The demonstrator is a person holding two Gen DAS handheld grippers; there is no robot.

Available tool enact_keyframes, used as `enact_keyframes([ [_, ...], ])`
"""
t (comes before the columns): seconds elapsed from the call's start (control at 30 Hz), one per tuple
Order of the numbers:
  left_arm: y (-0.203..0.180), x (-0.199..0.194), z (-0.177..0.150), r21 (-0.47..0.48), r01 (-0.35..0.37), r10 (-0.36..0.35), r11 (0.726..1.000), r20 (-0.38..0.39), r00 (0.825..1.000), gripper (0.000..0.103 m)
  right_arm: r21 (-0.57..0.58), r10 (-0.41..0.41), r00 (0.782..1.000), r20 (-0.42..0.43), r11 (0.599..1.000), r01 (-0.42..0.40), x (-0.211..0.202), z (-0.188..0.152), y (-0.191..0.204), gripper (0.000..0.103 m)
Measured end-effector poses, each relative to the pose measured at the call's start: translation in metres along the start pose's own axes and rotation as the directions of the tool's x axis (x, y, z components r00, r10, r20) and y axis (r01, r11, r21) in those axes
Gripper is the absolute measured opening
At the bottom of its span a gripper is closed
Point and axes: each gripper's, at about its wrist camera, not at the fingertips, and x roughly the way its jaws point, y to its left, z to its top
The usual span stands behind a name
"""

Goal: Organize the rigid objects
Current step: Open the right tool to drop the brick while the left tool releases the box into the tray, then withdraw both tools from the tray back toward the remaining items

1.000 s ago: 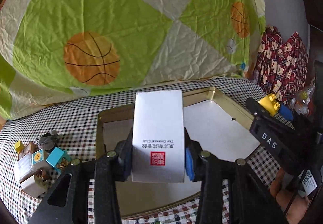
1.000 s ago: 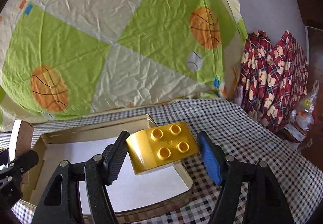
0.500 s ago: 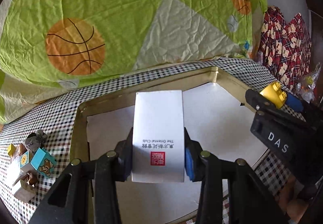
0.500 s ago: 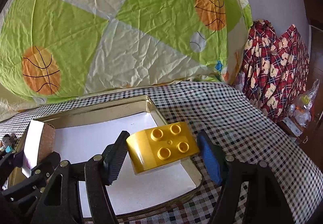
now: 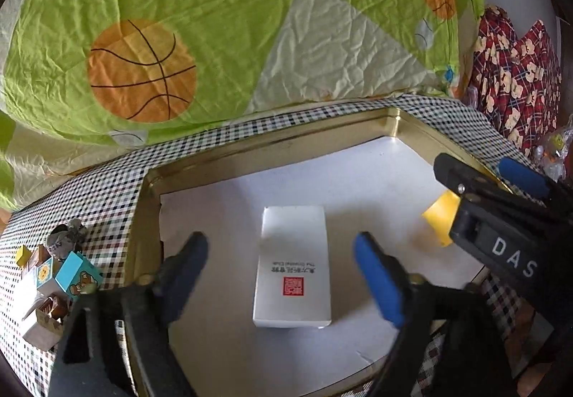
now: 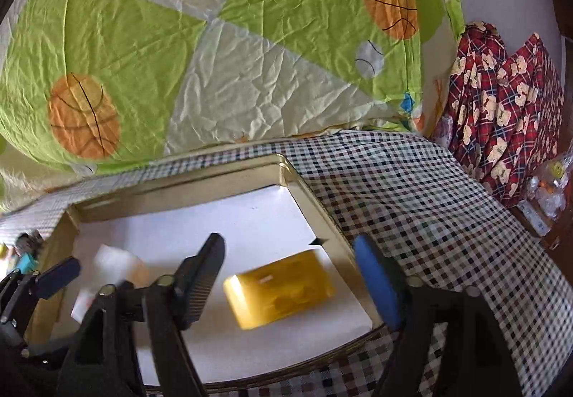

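Surface: we work over a table under a checked cloth [image 6: 412, 203], black, brown and white squares.
Backdrop: a crinkled quilt [image 5: 222, 24] in lime green and cream with orange basketballs hangs behind the table.
Room edge: a red plaid fabric with bear prints [image 6: 501, 110] sits at the far right, against a pale wall.
Tray: a shallow gold-rimmed tin tray [image 5: 272, 150] lies on the cloth, its floor lined with white paper.
White box: we see a flat white box [image 5: 292, 264] lying on the tray floor, near the middle, with small dark print and a red square seal on its top face.
Yellow brick: a yellow toy brick [image 6: 279, 289], motion-blurred, sits in the tray close to its right wall.
Left gripper: our left gripper [image 5: 283, 275] hangs above the white box, fingers spread wide on either side and not touching it.
Right gripper: our right gripper [image 6: 293, 279] straddles the yellow brick with fingers parted, clear of it.
Loose pile: small toy blocks [image 5: 53, 282] cluster on the cloth left of the tray.
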Motion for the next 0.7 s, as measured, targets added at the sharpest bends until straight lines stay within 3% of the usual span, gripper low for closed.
enact_keyframes([
  [0.1, 0.002, -0.013, -0.002, -0.007, -0.006, 0.007, 1.000, 0.075, 0.997, 0.102, 0.041, 0.004, 0.999, 0.053, 0.999, -0.006, -0.007, 0.000, -0.005, 0.089],
  [0.33, 0.011, -0.026, -0.002, -0.016, -0.009, 0.011, 1.000, 0.153, 0.988, 0.102, 0.035, 0.005, 0.984, 0.176, 0.999, -0.011, -0.023, 0.001, -0.004, 0.090],
  [0.7, 0.042, -0.036, -0.013, -0.122, -0.042, 0.061, 0.992, 0.155, 0.986, 0.102, -0.052, -0.006, 0.946, 0.326, 0.998, 0.024, -0.053, -0.004, 0.012, 0.090],
])
